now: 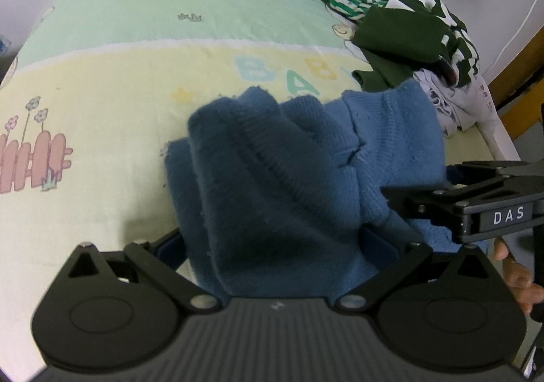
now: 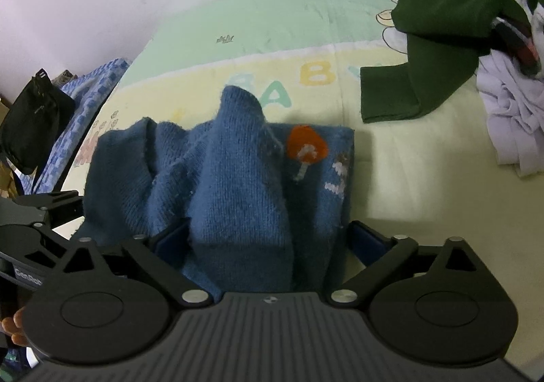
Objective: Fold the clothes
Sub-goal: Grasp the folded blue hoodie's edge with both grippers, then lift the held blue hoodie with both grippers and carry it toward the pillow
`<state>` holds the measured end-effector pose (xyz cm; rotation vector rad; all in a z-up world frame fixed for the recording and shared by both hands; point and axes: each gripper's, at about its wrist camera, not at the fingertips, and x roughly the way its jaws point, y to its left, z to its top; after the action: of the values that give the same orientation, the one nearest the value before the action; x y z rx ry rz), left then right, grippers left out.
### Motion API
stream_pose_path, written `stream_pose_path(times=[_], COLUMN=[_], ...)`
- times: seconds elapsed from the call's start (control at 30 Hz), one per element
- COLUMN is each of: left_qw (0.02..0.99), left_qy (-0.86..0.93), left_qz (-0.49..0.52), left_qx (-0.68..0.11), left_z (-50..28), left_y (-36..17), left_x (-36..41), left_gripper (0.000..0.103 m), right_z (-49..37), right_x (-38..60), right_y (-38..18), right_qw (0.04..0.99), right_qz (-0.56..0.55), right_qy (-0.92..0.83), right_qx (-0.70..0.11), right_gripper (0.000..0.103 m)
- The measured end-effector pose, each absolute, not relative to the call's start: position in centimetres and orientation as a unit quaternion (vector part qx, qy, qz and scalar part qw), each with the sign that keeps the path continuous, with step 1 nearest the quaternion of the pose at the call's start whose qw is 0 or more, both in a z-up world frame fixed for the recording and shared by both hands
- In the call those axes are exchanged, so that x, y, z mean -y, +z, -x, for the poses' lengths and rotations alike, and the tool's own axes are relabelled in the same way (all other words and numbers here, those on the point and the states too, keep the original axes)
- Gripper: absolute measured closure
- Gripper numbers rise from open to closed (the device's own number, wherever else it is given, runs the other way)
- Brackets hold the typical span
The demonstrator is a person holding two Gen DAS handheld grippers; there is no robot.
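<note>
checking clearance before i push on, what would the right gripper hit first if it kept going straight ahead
The blue sweater: the right gripper is already shut on it, and bunched knit fills the line ahead. Past that lies the bed sheet, though depth is hard to judge.

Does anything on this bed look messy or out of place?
Yes. The blue sweater is bunched up between both grippers rather than lying flat, and a tangled heap of unfolded clothes sits at the bed's far right corner.
</note>
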<state>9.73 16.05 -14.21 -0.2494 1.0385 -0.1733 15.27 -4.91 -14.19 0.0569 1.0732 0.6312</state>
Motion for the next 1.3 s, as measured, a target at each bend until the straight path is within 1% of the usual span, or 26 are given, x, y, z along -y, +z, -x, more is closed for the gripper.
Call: stream_pose_path(times=[0.03, 0.07, 0.1, 0.13, 0.17, 0.23, 0.3, 0.33, 0.37, 0.4, 0.47, 0.53, 0.67, 0.77, 0.87, 0.9, 0.93, 1.0, 1.03, 1.07, 1.1, 1.13, 1.3], left_qw=[0.859, 0.861, 0.863, 0.865, 0.868, 0.872, 0.872, 0.87, 0.868, 0.865, 0.862, 0.864, 0.863, 0.865, 0.869, 0.869, 0.87, 0.872, 0.872, 0.874, 0.876, 0.878, 0.89], left_qy=[-0.08, -0.079, -0.077, -0.076, -0.076, -0.079, -0.084, -0.086, -0.088, -0.091, -0.095, -0.097, -0.104, -0.101, -0.095, -0.095, -0.094, -0.088, -0.085, -0.083, -0.082, -0.081, -0.071], left_qz=[0.117, 0.116, 0.116, 0.116, 0.116, 0.119, 0.125, 0.133, 0.141, 0.153, 0.167, 0.156, 0.157, 0.148, 0.136, 0.136, 0.136, 0.134, 0.133, 0.131, 0.128, 0.124, 0.107], left_qx=[-0.492, -0.489, -0.486, -0.482, -0.478, -0.469, -0.466, -0.467, -0.468, -0.469, -0.469, -0.468, -0.469, -0.468, -0.466, -0.465, -0.464, -0.463, -0.463, -0.46, -0.457, -0.455, -0.438], left_z=[-9.6, -9.4, -9.3, -9.1, -8.8, -8.4, -8.1, -8.1, -8.1, -8.1, -8.2, -8.2, -8.8, -9.2, -9.5, -9.5, -9.5, -9.5, -9.5, -9.4, -9.2, -9.1, -8.1], left_y=[-14.2, -14.2, -14.1, -14.1, -14.0, -13.8, -13.6, -13.7, -13.8, -14.0, -14.2, -14.1, -14.2, -14.3, -14.3, -14.3, -14.3, -14.3, -14.2, -14.0, -13.9, -13.7, -12.9], left_x=[-15.9, -15.9, -15.8, -15.8, -15.7, -15.8, -16.0, -16.3, -16.6, -17.1, -17.7, -17.5, -17.5, -17.0, -16.5, -16.5, -16.5, -16.3, -16.2, -16.1, -15.9, -15.8, -15.1], left_gripper=[0.001, 0.001, 0.001, 0.003, 0.004, 0.009, 0.01, 0.009, 0.007, 0.004, 0.002, 0.001, 0.001, 0.001, 0.002, 0.002, 0.003, 0.004, 0.006, 0.008, 0.012, 0.017, 0.028], right_z=[-15.1, -14.9, -14.6, -14.3, -14.1, -13.9, -13.6, -13.7, -13.8, -13.9, -14.2, -14.6, -14.8, -15.0, -15.8, -15.9, -15.9, -15.7, -15.5, -15.3, -14.9, -14.6, -13.8], right_x=[4.8, 4.8, 4.7, 4.6, 4.6, 4.6, 4.6, 4.8, 4.9, 5.0, 5.4, 5.9, 6.2, 5.8, 5.4, 5.4, 5.2, 5.1, 5.1, 5.0, 4.9, 4.7, 4.9], right_y=[-14.0, -13.7, -13.5, -13.2, -13.1, -13.1, -13.0, -13.1, -13.1, -13.2, -13.3, -13.4, -13.3, -13.5, -14.3, -14.3, -14.3, -14.0, -13.9, -13.7, -13.3, -13.1, -12.5], right_qw=[0.813, 0.814, 0.816, 0.818, 0.82, 0.822, 0.823, 0.822, 0.822, 0.821, 0.819, 0.815, 0.812, 0.813, 0.808, 0.807, 0.805, 0.804, 0.804, 0.805, 0.807, 0.81, 0.817], right_qz=[-0.025, -0.022, -0.02, -0.018, -0.017, -0.015, -0.01, -0.01, -0.01, -0.011, -0.018, -0.032, -0.027, -0.015, -0.019, -0.024, -0.023, -0.03, -0.034, -0.036, -0.033, -0.027, -0.023], right_qy=[0.297, 0.299, 0.299, 0.299, 0.297, 0.297, 0.302, 0.304, 0.307, 0.31, 0.311, 0.31, 0.312, 0.308, 0.307, 0.31, 0.317, 0.323, 0.323, 0.323, 0.324, 0.323, 0.326], right_qx=[-0.501, -0.498, -0.494, -0.491, -0.489, -0.485, -0.481, -0.481, -0.48, -0.479, -0.482, -0.488, -0.492, -0.494, -0.502, -0.503, -0.501, -0.499, -0.498, -0.496, -0.493, -0.489, -0.475], right_gripper=[0.018, 0.022, 0.028, 0.03, 0.031, 0.033, 0.033, 0.033, 0.032, 0.029, 0.024, 0.018, 0.013, 0.004, 0.002, 0.004, 0.011, 0.019, 0.027, 0.031, 0.036, 0.038, 0.047])
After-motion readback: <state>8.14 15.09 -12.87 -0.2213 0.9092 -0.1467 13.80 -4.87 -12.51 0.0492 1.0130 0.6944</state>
